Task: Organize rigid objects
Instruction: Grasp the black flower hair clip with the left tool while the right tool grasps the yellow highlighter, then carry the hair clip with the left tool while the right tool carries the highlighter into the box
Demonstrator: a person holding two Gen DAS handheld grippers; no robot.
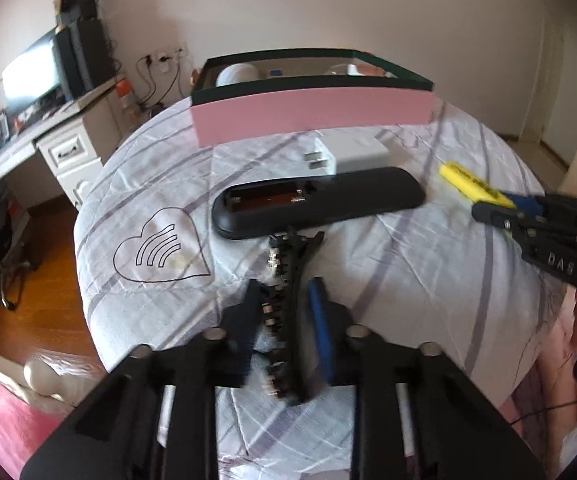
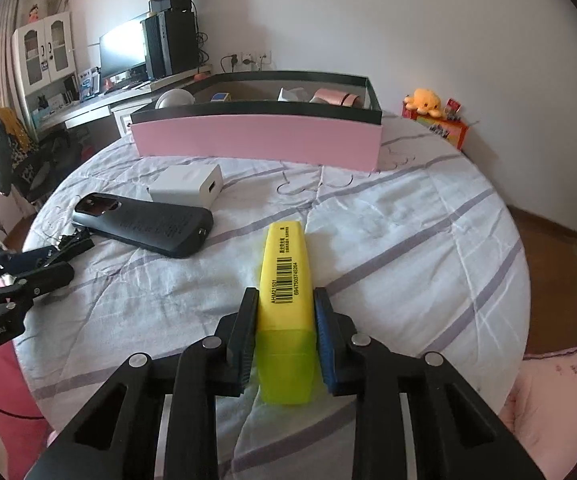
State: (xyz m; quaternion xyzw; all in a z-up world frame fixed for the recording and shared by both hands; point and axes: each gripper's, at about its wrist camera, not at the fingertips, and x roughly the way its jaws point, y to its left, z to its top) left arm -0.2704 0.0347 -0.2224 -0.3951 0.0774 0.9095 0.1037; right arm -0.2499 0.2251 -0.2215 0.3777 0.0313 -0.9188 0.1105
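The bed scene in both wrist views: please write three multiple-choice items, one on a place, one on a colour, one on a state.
1. Where does the white square charger lie?
A. inside the box
B. between the pink box with dark rim and the black remote control
C. on the floor

2. What colour is the highlighter pen in the right gripper?
A. yellow
B. red
C. white

3. What is the left gripper doing?
A. open, empty
B. clamping the black toothed hair clip
C. clamping the remote

Key: 1 B, it lies on the quilt there; 2 A, yellow body; 3 B, pads press the clip.
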